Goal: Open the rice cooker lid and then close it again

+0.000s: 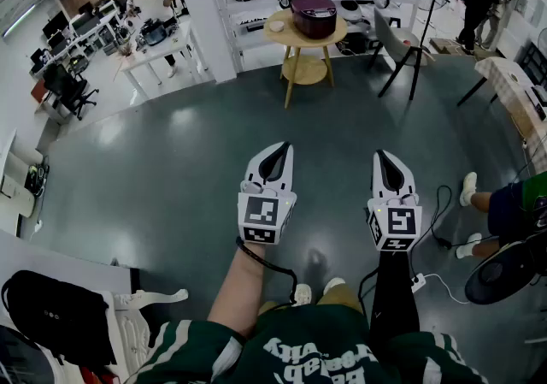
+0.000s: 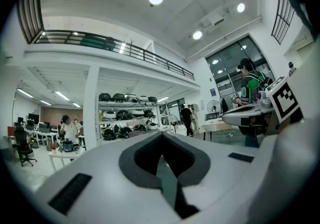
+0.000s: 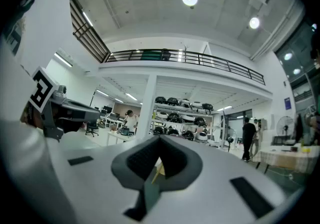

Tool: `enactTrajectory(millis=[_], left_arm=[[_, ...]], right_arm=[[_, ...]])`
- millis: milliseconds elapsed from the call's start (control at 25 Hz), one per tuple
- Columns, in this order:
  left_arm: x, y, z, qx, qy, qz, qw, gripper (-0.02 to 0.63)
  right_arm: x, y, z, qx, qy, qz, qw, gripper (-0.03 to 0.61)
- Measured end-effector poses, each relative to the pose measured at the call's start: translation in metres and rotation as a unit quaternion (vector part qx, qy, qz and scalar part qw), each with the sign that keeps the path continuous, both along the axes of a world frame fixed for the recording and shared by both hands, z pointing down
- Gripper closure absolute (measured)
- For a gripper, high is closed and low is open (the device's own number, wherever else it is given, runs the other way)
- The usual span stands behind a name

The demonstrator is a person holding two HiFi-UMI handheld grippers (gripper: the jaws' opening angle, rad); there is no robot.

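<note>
On the round table [image 1: 338, 34], lid-down rice cooker [image 1: 314, 14]; left tool [image 1: 276, 151], right tool [image 1: 384, 157] closed, empty.

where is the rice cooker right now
In the head view the dark maroon rice cooker sits on the round wooden table at top centre, just right of a small white bowl.

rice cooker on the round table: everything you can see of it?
The rice cooker is squat and rounded, dark maroon, glossy like plastic, with a paler patch on its lid. The lid is down. It stands upright on a small round wooden table, far ahead in the head view. A small white bowl sits beside it, apart. Only the table touches it.
</note>
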State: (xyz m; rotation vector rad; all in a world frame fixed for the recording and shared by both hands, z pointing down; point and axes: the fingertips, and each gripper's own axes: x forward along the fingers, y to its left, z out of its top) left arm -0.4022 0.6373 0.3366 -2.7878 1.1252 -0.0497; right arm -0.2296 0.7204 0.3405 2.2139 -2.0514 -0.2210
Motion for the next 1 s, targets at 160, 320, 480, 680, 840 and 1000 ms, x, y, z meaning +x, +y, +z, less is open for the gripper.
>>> enactTrajectory(millis=[160, 320, 480, 680, 840, 1000], left_arm=[[-0.023, 0.005, -0.002, 0.004, 0.003, -0.015, 0.9999, 0.620], [-0.029, 0.007, -0.005, 0.015, -0.001, -0.013, 0.9998, 0.620], [-0.032, 0.005, -0.004, 0.020, -0.006, -0.011, 0.9997, 0.620], [-0.038, -0.001, -0.006, 0.024, 0.002, -0.013, 0.9996, 0.618], [-0.042, -0.008, -0.007, 0.023, 0.002, -0.016, 0.9996, 0.618], [-0.042, -0.021, -0.011, 0.023, 0.001, -0.017, 0.9996, 0.618]], right_arm=[[-0.014, 0.009, -0.004, 0.001, 0.006, -0.004, 1.000, 0.574], [-0.013, 0.010, -0.008, 0.005, -0.002, 0.004, 1.000, 0.574], [-0.018, 0.008, -0.010, 0.011, -0.008, 0.005, 1.000, 0.574], [-0.026, -0.004, -0.014, 0.016, 0.004, -0.005, 1.000, 0.574], [-0.031, -0.011, -0.017, 0.018, 0.004, -0.011, 1.000, 0.574], [-0.032, -0.026, -0.022, 0.018, 0.004, -0.018, 1.000, 0.574]])
